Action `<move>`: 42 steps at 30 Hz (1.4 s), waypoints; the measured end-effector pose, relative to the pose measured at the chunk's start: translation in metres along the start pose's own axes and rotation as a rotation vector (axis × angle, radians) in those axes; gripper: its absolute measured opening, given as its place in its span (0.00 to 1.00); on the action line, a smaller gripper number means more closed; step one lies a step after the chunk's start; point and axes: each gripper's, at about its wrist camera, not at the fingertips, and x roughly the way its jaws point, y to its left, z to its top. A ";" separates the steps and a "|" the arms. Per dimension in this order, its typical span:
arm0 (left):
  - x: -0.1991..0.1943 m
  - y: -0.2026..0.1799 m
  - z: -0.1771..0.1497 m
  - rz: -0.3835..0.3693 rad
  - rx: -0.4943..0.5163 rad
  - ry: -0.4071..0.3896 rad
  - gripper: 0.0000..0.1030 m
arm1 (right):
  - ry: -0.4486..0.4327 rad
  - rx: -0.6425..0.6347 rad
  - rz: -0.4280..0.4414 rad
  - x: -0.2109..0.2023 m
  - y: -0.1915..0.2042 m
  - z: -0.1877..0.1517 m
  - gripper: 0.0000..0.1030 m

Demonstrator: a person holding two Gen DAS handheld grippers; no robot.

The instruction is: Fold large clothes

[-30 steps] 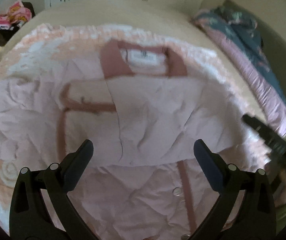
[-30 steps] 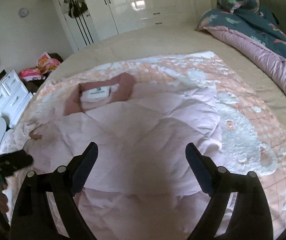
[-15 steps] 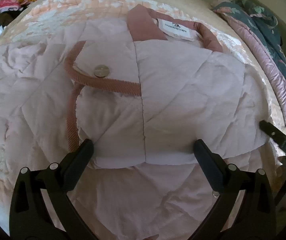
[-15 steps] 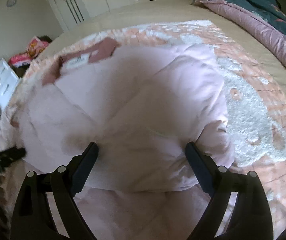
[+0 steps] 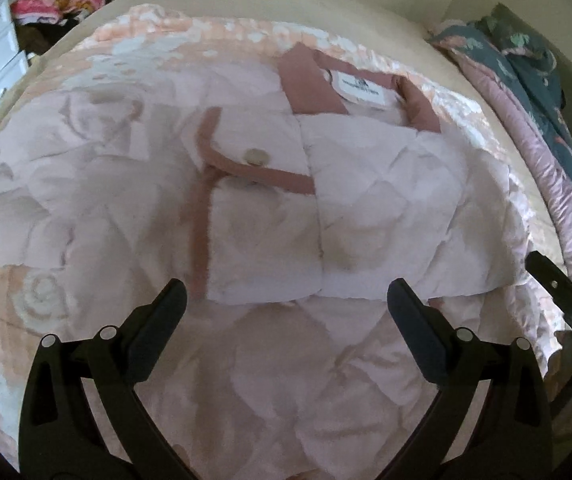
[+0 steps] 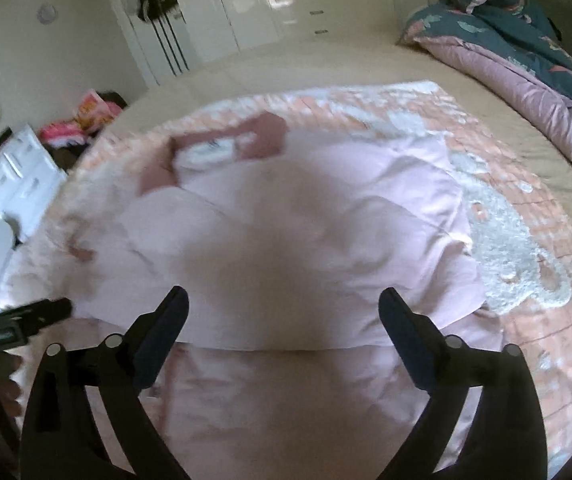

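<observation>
Jacket: pale pink, quilted, lying on a peach blanket on the bed, collar at the far side.
Done: both sides look folded in over the middle, and a folded edge runs across just ahead of the jaws.
Left: the near part lies flat; a fold toward the collar seems due.
Left gripper: jaws apart, nothing between them.
Right gripper: jaws wide, having just been opening; nothing between them, cloth lying below.
Writing: a white neck label carries print too small to read.
</observation>
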 end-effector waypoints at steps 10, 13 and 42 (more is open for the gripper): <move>-0.035 0.046 -0.006 0.033 -0.077 -0.042 0.91 | -0.025 -0.004 0.048 -0.027 0.043 0.000 0.96; -0.047 0.058 -0.009 0.036 -0.094 -0.056 0.91 | -0.037 -0.021 0.058 -0.034 0.058 0.000 0.96; -0.119 0.161 -0.031 0.050 -0.244 -0.146 0.91 | -0.079 -0.175 0.155 -0.069 0.186 0.000 0.96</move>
